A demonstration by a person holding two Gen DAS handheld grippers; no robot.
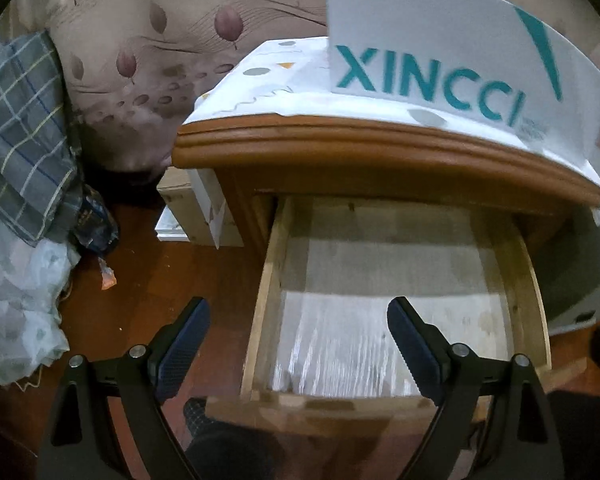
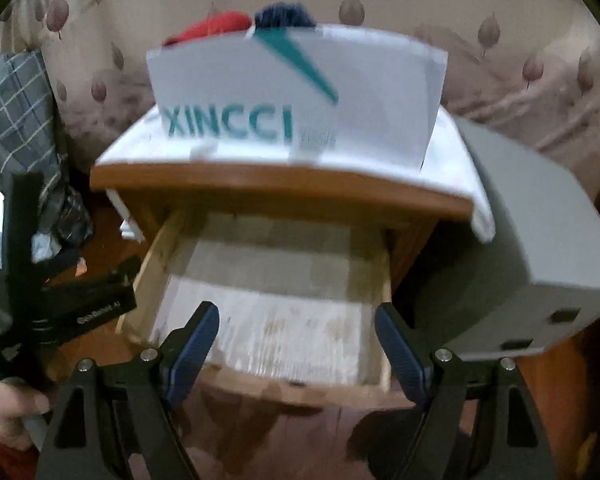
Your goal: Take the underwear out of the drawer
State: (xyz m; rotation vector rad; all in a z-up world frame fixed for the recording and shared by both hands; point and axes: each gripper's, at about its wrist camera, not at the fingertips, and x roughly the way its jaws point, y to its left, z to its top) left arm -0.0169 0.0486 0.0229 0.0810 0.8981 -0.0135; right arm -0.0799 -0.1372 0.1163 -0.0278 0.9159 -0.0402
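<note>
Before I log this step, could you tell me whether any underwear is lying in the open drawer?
No, the drawer is pulled out and only its bare pale lining shows.

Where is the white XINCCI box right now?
The XINCCI box stands on top of the wooden nightstand, directly above the open drawer. In the right wrist view, red and dark blue fabric peeks over its top edge.

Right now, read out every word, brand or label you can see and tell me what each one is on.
"XINCCI": teal letters on the white box standing on the nightstand.
Small grey print just right of that word: too blurred to read.
White lettering on the left tongs body, in the right wrist view: too blurred to read surely.
</note>
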